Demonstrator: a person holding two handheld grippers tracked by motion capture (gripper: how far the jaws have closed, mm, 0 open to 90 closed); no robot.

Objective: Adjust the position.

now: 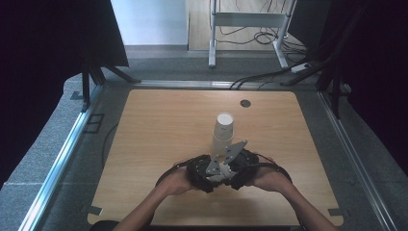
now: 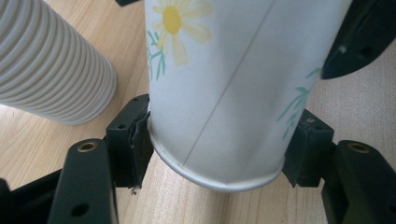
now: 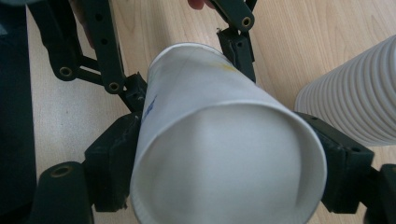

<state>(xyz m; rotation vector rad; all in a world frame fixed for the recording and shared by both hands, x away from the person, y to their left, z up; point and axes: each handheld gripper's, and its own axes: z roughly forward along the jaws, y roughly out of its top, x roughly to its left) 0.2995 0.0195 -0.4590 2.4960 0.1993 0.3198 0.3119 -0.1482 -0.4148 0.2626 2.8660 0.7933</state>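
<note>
Over the near middle of the wooden tabletop (image 1: 159, 125), the person's two hands meet, each holding a black gripper, and between them lies a single white paper cup (image 2: 233, 88) printed with a yellow daisy and thin green stems. The left gripper (image 2: 217, 154) pinches this cup close to its base: in the left gripper view its two fingers (image 2: 128, 140) press against opposite sides of the wall just above the rolled bottom rim, and the cup is held clear of the wood. The right gripper (image 3: 229, 168) takes the same cup at the other end; in the right gripper view the open mouth (image 3: 224, 168) faces the camera, slightly squashed out of round, with one black finger (image 3: 114, 154) tight against each side of the wall near the lip. Farther along the cup in that view the left gripper's fingers clamp the narrow end. The cup lies tilted, roughly level, stretched between the two grippers. Just beside it stands a tall stack of white paper cups (image 1: 223, 132), upside down on the tabletop, its ribbed column of nested rims showing at the upper left of the left gripper view and at the right edge of the right gripper view. In the high view the stack rises right behind the two grippers (image 1: 222, 169), near but apart from the held cup.
</note>
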